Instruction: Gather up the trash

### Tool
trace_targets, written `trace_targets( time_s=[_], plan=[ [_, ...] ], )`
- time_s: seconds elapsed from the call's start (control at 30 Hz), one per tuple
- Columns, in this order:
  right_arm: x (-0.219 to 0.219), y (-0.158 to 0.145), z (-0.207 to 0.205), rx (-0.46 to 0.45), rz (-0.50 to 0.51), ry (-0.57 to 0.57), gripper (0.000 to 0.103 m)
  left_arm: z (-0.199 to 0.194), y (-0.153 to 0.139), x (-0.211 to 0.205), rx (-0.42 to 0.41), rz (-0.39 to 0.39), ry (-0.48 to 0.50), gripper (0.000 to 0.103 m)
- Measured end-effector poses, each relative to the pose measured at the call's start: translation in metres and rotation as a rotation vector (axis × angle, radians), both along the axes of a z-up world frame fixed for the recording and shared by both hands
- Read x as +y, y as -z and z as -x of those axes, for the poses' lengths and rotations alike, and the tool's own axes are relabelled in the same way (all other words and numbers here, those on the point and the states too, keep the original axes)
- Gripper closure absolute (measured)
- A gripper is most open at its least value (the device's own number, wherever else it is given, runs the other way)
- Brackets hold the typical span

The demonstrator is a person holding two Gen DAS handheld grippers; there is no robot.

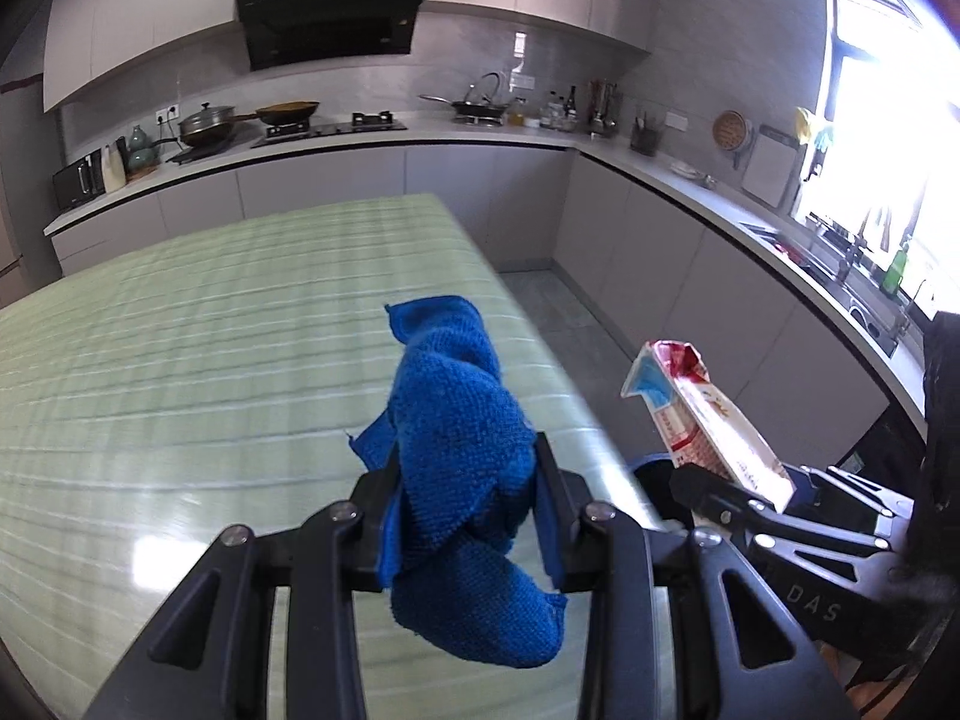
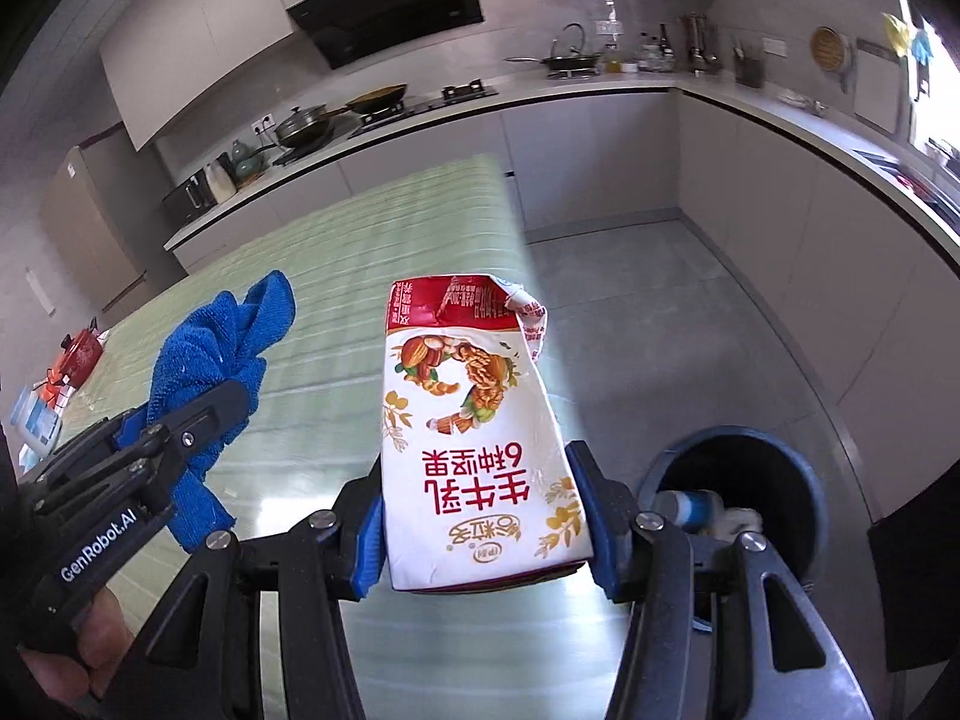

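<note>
My right gripper point(image 2: 480, 516) is shut on a white and red milk carton point(image 2: 474, 438), held upside down above the table's right edge. The carton also shows in the left wrist view point(image 1: 702, 420), with the right gripper point(image 1: 774, 498) under it. My left gripper point(image 1: 468, 486) is shut on a blue cloth point(image 1: 462, 450) that hangs over the green striped table point(image 1: 180, 360). In the right wrist view the cloth point(image 2: 210, 360) and left gripper point(image 2: 198, 420) are at the left. A round dark bin point(image 2: 738, 480) stands on the floor just right of the table, with trash inside.
Kitchen counters with a hob point(image 1: 330, 126), pans and a sink point(image 1: 840, 276) run along the back and right walls. Grey floor point(image 2: 660, 312) lies between table and counters. A red pot point(image 2: 81, 351) and small items sit at the table's far left.
</note>
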State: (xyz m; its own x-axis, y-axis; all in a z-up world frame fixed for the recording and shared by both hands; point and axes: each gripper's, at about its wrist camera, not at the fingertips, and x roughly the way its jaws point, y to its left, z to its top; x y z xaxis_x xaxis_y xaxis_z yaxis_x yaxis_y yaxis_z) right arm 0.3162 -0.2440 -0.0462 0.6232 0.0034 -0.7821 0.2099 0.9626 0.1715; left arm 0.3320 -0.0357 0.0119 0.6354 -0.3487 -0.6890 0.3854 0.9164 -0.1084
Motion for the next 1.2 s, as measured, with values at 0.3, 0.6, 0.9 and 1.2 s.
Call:
trace_targets(
  time_s=[0.3, 0.6, 0.9, 1.2],
  plan=[
    [-0.148, 0.027, 0.049, 0.066, 0.015, 0.029, 0.048, 0.032, 0.018, -0.116, 0.069, 0.008, -0.004, 0.066],
    [-0.218, 0.084, 0.066, 0.17, -0.007, 0.056, 0.048, 0.046, 0.075, -0.189, 0.169, -0.054, 0.015, 0.066],
    [-0.237, 0.132, 0.03, 0.21, -0.008, -0.013, 0.047, 0.036, 0.146, -0.216, 0.277, -0.15, -0.032, 0.064],
    [-0.255, 0.148, 0.01, 0.212, -0.015, -0.045, 0.039, 0.014, 0.172, -0.236, 0.305, -0.216, -0.105, 0.049]
  ],
)
